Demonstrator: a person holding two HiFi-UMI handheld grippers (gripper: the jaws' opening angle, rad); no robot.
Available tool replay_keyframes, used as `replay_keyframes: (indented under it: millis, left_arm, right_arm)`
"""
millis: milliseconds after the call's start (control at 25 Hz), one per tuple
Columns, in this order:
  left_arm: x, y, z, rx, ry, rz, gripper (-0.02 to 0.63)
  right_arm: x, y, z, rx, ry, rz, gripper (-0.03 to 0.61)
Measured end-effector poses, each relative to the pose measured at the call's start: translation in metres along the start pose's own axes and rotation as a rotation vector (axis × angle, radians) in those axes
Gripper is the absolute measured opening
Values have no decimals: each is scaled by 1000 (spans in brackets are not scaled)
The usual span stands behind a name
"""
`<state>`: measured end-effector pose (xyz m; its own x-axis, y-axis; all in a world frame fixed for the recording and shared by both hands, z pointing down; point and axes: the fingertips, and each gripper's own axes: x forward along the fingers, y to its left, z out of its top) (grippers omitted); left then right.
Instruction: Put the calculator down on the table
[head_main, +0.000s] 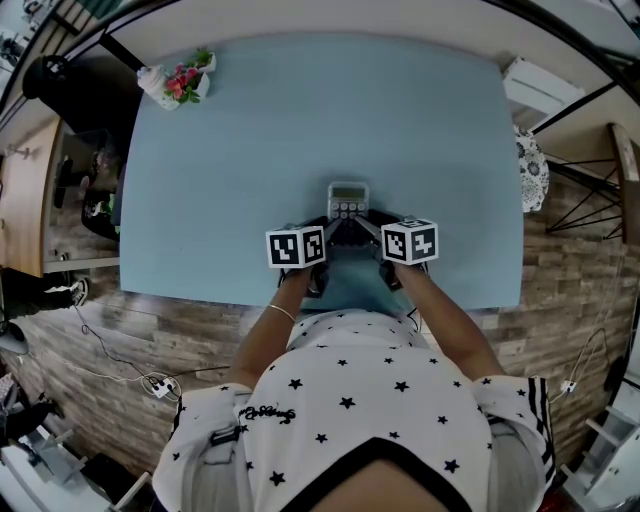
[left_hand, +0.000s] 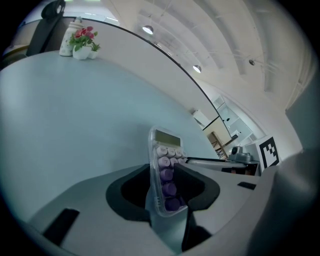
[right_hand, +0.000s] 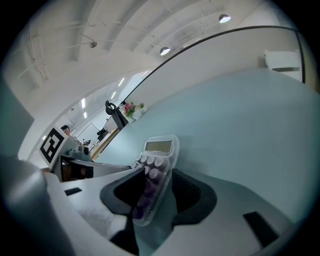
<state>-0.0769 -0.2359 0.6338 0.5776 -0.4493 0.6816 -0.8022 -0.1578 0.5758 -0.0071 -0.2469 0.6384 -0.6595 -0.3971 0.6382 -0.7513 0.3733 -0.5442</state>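
A small clear calculator (head_main: 348, 201) with purple keys and a grey display is held over the near middle of the pale blue table (head_main: 300, 120). Both grippers grip its lower end, one from each side. My left gripper (head_main: 330, 232) is shut on it; in the left gripper view the calculator (left_hand: 165, 172) stands edge-on between the jaws of the left gripper (left_hand: 165, 189). My right gripper (head_main: 368, 228) is shut on it too, and in the right gripper view the calculator (right_hand: 156, 172) leans between the jaws of the right gripper (right_hand: 156, 192). I cannot tell whether it touches the table.
A white pot of pink flowers (head_main: 180, 82) stands at the far left corner of the table. Beyond the right edge are a white unit (head_main: 545, 85) and a patterned cushion (head_main: 530, 170). A dark chair (head_main: 60, 75) is at the far left.
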Motion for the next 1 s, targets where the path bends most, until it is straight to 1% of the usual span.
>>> replay_keyframes:
  millis: [120,280,440,560,720,800,880,1000]
  left_arm:
    - [-1,0,0,-1,-6,-10,169]
    - [-3,0,5,18,-31,4,169]
    - [-8,4,9,9,-73,13,168]
    - [-16,5,15,1,-116,10,147]
    - [-30,2,27,5,-188,-6,106]
    - [-39,-3,34,5,-230,-29,70]
    - [-49,-10,43,26,-282,-52,46]
    - [-70,-28,62,75,-373,-120,38]
  right_arm:
    - [-1,0,1,-14,-4,-6,169]
    - [-2,0,2,-23,-11,-10,170]
    - [-7,-5,3,-25,-31,-34,169]
    - [-16,-10,9,-19,-68,-46,159]
    - [-33,-7,28,-20,-159,-18,138]
    - [-44,-3,41,-8,-227,7,109]
    - [-56,2,55,1,-300,27,80]
    - [-76,14,74,-12,-400,57,11]
